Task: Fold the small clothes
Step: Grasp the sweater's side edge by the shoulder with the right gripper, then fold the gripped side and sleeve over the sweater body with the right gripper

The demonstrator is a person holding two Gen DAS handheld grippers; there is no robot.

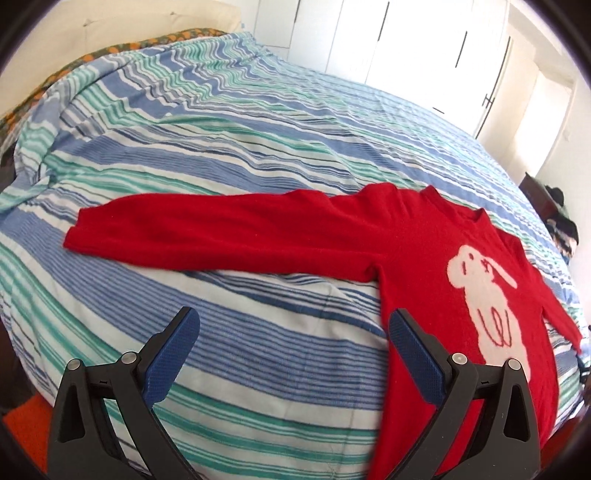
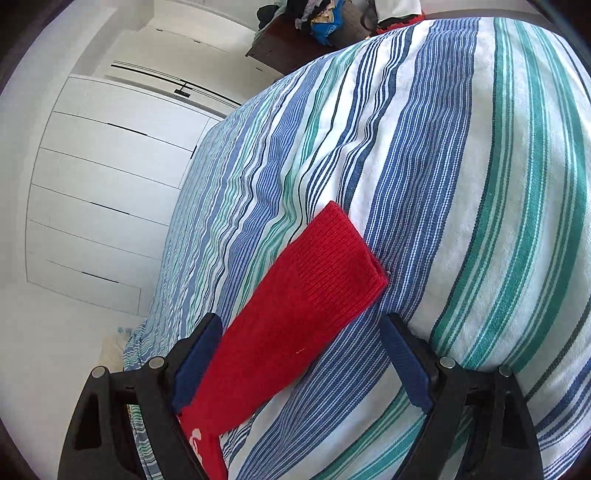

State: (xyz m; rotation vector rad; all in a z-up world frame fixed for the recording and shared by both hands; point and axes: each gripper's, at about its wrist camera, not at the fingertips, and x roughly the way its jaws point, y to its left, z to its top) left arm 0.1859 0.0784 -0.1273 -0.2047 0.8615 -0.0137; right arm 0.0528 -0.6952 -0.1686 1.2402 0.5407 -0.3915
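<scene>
A small red sweater (image 1: 417, 258) with a white rabbit on its front lies flat on the striped bedspread (image 1: 240, 155). One sleeve (image 1: 207, 232) stretches out to the left. My left gripper (image 1: 293, 328) is open and empty, hovering above the bed beside the sweater's left side seam. In the right wrist view the other red sleeve (image 2: 295, 314) lies straight on the bedspread (image 2: 443, 184), its ribbed cuff (image 2: 340, 258) ahead. My right gripper (image 2: 301, 328) is open and held above this sleeve, the jaws standing either side of it.
White wardrobe doors (image 1: 424, 44) stand behind the bed. A dark wooden piece with piled clothes (image 2: 317, 22) stands past the bed's far corner. An orange patterned cover (image 1: 129, 48) shows at the bed's far left edge.
</scene>
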